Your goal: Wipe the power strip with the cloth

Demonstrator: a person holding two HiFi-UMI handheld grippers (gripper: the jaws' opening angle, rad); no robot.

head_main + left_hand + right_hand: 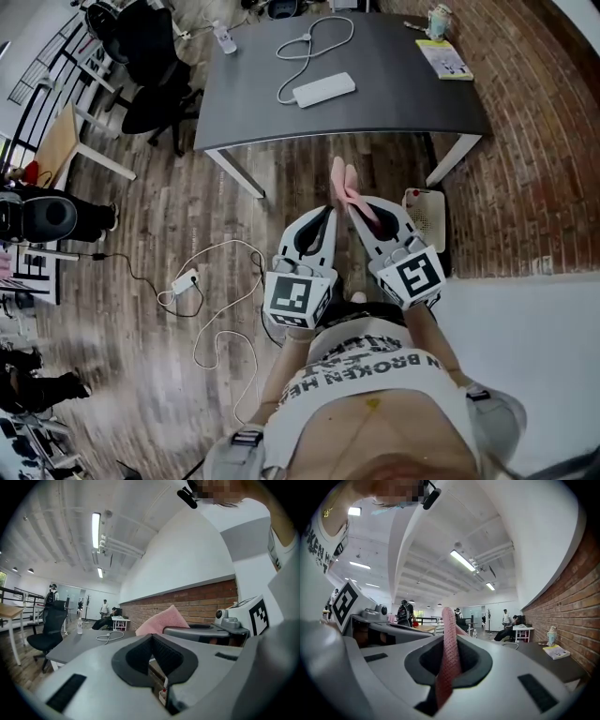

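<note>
The white power strip (pixel 323 89) lies on the dark grey table (pixel 394 103) with its white cable looped behind it. Both grippers are held close to the person's body, well short of the table's near edge. My right gripper (pixel 354 208) is shut on the pink cloth (pixel 343 187), which sticks up between its jaws (pixel 449 639). My left gripper (pixel 329 214) is shut with nothing in it, right beside the right one. In the left gripper view the pink cloth (pixel 161 619) shows just past my shut left gripper (pixel 151 638).
A yellow booklet (pixel 443 58) and a small cup (pixel 438 19) sit at the table's far right. Black office chairs (pixel 150 66) stand left of the table. A white adapter with cables (pixel 186 281) lies on the wooden floor. A brick wall (pixel 534 131) runs along the right.
</note>
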